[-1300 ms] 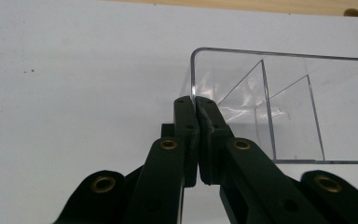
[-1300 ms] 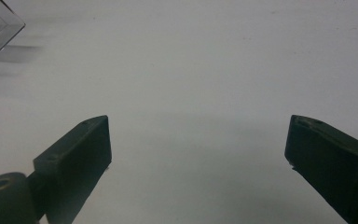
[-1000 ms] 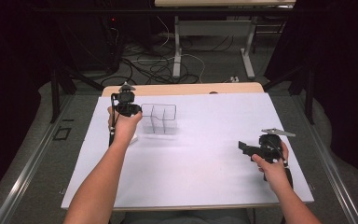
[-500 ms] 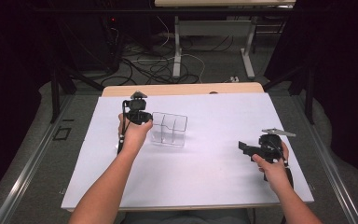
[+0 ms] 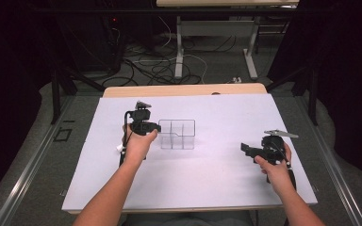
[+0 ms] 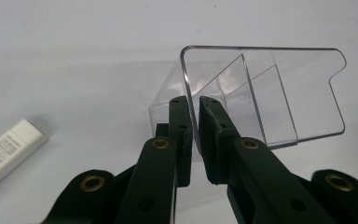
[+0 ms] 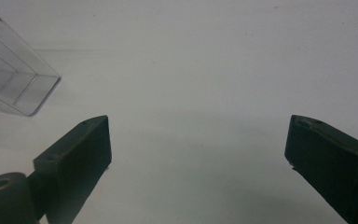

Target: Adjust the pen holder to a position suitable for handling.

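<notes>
**Clear box tipped over**

The left hand-held gripper (image 6: 194, 122), clamped on the clear divided box (image 5: 177, 134), has carried it rightward and laid it flat mid-worktop (image 5: 202, 183) (dividers visible). The right hand-held gripper (image 7: 198, 154) stays spread apart.

One clear divided box (image 5: 177, 134), one white eraser (image 6: 7, 151), two grippers, left (image 5: 156, 127) and right (image 5: 243, 148).

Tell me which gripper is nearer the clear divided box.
Left. The left gripper has its fingers clamped on the clear divided box's wall; the right gripper sits open, well apart on the box's right.
</notes>
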Motion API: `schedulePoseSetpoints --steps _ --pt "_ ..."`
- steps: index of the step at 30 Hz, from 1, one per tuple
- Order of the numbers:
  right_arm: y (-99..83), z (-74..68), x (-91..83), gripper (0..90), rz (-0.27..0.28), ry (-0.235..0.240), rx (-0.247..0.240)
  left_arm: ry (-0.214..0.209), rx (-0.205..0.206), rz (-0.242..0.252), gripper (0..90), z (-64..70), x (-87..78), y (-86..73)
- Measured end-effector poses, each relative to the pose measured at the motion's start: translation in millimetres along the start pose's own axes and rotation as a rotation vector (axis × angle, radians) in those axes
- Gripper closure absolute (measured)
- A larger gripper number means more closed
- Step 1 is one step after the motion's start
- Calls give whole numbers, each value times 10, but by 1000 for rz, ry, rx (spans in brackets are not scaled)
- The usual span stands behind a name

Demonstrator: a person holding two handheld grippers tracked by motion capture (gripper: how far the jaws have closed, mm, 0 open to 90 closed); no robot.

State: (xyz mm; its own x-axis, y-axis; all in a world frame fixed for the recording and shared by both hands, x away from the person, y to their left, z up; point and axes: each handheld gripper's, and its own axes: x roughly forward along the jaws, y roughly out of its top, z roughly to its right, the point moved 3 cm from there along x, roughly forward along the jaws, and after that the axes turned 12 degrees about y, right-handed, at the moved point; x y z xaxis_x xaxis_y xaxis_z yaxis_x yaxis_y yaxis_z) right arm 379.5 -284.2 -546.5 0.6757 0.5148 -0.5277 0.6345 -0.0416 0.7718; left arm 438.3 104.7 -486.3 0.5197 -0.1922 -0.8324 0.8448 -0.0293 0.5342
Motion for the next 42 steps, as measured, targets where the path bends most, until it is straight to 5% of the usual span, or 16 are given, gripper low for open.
schedulePoseSetpoints --steps 13,19,30,36,42 --pt "-6 18 2 70 -4 -5 -5 -90 -1 10 811 277 44 -78" --pt "-9 20 3 70 -6 -4 -1 -103 8 9 788 305 56 -87" --pt "-18 14 4 71 -9 -8 3 -136 82 82 629 132 -14 -92" --pt "-27 20 -5 73 -13 -10 -11 -156 95 141 556 -36 -140 -93" --pt "-31 33 -7 75 -12 -20 -10 -200 151 186 460 -217 -220 -77"
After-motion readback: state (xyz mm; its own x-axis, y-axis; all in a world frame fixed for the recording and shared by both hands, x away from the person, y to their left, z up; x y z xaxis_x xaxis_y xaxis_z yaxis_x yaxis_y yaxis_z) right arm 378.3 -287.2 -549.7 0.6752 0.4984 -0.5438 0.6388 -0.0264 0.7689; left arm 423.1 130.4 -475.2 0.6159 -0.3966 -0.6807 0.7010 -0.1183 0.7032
